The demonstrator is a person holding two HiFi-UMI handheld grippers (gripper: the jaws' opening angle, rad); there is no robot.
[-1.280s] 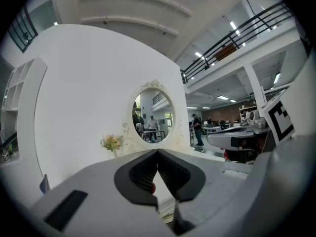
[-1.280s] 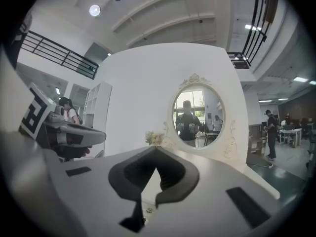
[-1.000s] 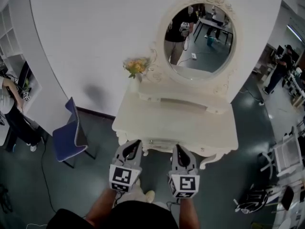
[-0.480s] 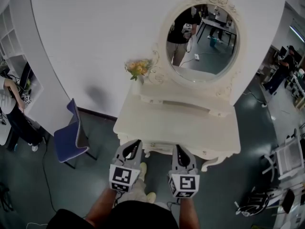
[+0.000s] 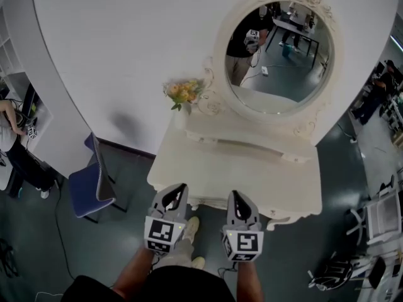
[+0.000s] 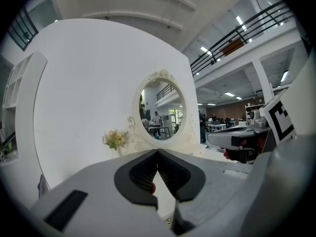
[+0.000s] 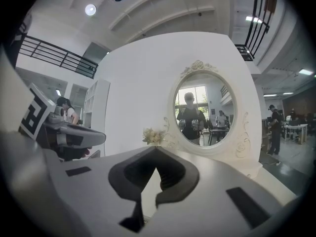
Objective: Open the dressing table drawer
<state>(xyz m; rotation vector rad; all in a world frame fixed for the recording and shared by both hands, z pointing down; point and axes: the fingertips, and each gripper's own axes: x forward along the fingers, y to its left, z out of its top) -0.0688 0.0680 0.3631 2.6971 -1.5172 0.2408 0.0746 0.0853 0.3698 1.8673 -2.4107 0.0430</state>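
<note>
1. White wall [image 5: 113,55] backed the cream dressing table [image 5: 252,145].
2. Its drawer [image 5: 211,201] sat closed under the near tabletop [image 5: 245,176] edge.
3. We held left tongs [image 5: 180,187] and right tongs [image 5: 233,194] pressed together, empty, near that edge.

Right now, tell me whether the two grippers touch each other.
Apart. Head view: dark floor shows between the left gripper and the right gripper.

Drawer front [image 5: 206,201] mostly out of sight under overhanging top of dressing table [image 5: 252,168]
</note>
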